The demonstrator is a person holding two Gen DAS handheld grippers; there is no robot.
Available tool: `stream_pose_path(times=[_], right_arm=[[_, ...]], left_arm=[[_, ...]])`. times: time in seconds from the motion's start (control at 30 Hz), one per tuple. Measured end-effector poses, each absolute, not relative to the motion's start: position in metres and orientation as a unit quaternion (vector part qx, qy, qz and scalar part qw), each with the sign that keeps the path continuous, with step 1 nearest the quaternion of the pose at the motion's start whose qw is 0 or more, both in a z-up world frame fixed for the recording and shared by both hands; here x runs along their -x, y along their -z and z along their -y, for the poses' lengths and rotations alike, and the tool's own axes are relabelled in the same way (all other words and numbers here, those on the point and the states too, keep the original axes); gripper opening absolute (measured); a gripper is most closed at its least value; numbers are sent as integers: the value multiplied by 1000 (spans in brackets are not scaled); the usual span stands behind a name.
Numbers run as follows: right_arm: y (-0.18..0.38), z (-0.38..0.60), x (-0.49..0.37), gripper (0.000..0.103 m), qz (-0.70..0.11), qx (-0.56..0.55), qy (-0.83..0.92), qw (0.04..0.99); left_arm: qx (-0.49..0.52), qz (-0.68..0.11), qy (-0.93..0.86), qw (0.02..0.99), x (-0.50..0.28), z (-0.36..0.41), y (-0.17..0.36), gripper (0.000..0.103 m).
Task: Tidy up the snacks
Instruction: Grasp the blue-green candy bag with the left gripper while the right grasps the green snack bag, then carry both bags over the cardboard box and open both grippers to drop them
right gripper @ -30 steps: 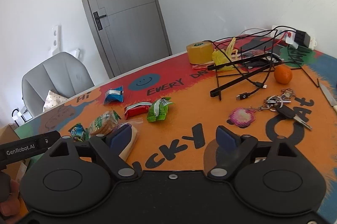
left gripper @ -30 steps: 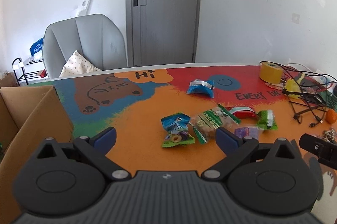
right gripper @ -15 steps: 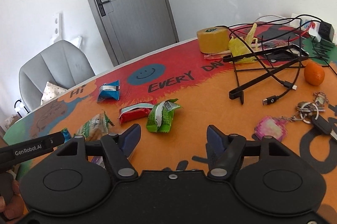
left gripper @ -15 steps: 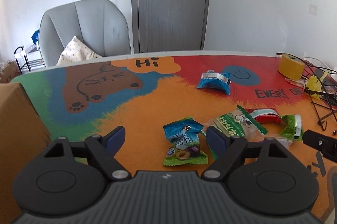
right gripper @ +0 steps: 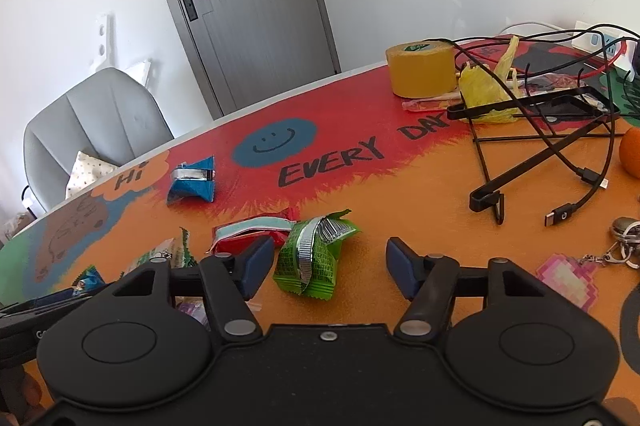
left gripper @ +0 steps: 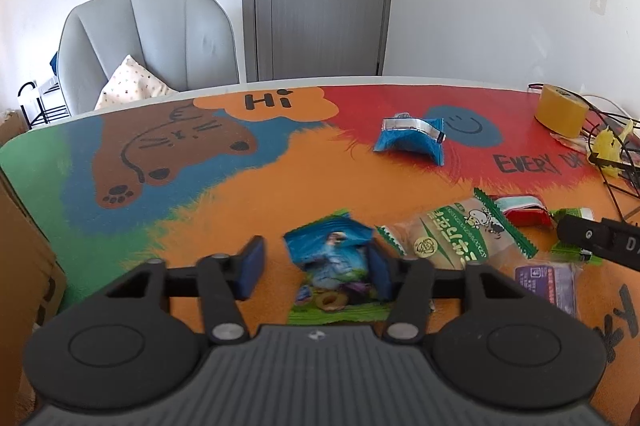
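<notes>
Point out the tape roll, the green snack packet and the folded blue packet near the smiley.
tape roll (right gripper: 420, 69), right wrist view, side wall.
green snack packet (right gripper: 316, 258), right wrist view, middle.
blue packet (left gripper: 408, 135), left wrist view, front face.

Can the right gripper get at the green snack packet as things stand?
Probably yes. The green snack packet lies between the right gripper's jaws, which have just been closing, unpinched. The red packet crowds the left finger.

Your table (left gripper: 280, 177) wears a bright cartoon mat. On it lie a blue snack packet (left gripper: 410, 135), a blue-green one (left gripper: 332, 258), a biscuit pack (left gripper: 452, 238), red (right gripper: 252, 232) and green (right gripper: 316, 258) packets, yellow tape (right gripper: 420, 69), cables (right gripper: 560, 153), and keys (right gripper: 624, 242).
</notes>
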State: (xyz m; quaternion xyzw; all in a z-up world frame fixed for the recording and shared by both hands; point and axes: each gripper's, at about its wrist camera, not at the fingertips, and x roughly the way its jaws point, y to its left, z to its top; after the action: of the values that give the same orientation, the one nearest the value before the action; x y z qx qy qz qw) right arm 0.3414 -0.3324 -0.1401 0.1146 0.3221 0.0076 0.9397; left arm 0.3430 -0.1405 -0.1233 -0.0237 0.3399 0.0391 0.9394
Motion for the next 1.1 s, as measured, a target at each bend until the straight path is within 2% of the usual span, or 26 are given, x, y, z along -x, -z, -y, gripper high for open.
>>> stream_pose_path(times=[0.03,0.1,0.13,0.17,1.1], right_arm=[[141,332,-341,57,-321,-112,-7,940],[142,330,-342,36,-321,-100,-8,942],[141,330,-342,35,-323,-99,-8,941],[140,331,-341,35,-325,-104,-10,940],[104,300,-240,34,-278,-115,-29,953]], left_arm=[[31,-339,-39,940,-342,139,122,41],[55,-334,-37,940,-337,133,121,39],[51,-329,-41,942,-335,134,119,39],[44,-323,-43,944,-332,135,118,34],[61,-261,-38,963,-229,100,67,34]])
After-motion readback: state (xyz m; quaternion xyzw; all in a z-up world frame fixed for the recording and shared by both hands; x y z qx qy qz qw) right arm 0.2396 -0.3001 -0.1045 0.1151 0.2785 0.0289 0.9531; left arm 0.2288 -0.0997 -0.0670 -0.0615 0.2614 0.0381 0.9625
